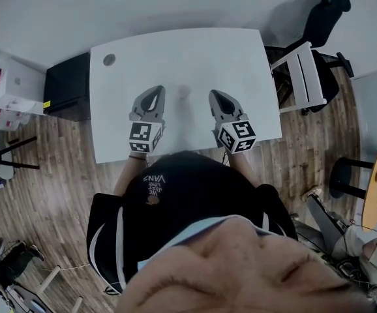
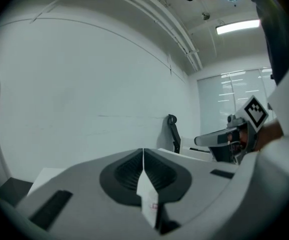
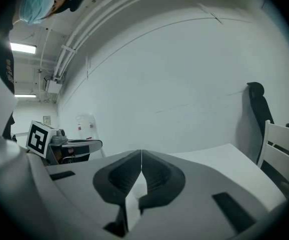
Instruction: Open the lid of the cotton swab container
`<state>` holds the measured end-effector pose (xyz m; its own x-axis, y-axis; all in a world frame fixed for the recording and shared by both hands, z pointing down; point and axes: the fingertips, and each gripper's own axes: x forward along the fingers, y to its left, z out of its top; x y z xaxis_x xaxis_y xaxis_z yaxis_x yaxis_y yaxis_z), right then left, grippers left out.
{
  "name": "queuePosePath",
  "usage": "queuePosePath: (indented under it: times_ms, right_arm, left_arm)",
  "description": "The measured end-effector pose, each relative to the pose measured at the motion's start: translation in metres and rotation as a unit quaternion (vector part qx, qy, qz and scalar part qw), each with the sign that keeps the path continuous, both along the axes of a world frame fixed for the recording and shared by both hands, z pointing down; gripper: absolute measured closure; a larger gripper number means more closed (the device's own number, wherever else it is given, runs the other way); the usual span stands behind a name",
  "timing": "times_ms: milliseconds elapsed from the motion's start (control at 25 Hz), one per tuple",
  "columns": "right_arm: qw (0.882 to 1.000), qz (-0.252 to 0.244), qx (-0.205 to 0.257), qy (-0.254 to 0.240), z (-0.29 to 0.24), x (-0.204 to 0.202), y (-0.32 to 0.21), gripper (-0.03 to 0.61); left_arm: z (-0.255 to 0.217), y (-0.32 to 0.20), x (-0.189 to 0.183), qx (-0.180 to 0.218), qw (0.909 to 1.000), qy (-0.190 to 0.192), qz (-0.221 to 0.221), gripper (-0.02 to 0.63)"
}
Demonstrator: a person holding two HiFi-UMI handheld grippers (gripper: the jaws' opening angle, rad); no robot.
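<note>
Open room over white table (image 1: 188, 57); chair (image 1: 304, 77) crowds right edge, black cabinet (image 1: 68, 87) left.

Head view: from overhead, steeply down onto the white worktop (image 1: 175, 57). Gripper views: low, close, nearly level across it toward the wall. Shared: black office chair (image 2: 173, 131). Left view catching the right hand-held gripper (image 2: 202, 140), right view the left hand-held gripper (image 3: 95, 144).

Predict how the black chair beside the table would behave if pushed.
The black chair has a tall, narrow back, so a high push might tip it. It stands on wood floor that looks smooth, so it would probably slide or roll easily; castors cannot be made out.
</note>
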<state>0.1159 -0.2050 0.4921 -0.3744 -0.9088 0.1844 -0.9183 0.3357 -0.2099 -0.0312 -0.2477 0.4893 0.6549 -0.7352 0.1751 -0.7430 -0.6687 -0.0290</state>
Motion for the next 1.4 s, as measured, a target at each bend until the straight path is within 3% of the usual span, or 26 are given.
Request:
queuePosePath:
  times_ms: [680, 1400]
  right_arm:
    - [0.999, 0.039, -0.028, 0.007, 0.015, 0.019, 0.016, 0.566]
    - [0.997, 0.048, -0.051, 0.01, 0.027, 0.026, 0.021, 0.566]
  left_arm:
    - [0.064, -0.008, 0.031, -0.057, 0.9973, -0.01, 0.046, 0.595]
    - [0.146, -0.008, 0.046, -0.098, 0.9881, -0.076, 0.091, 0.587]
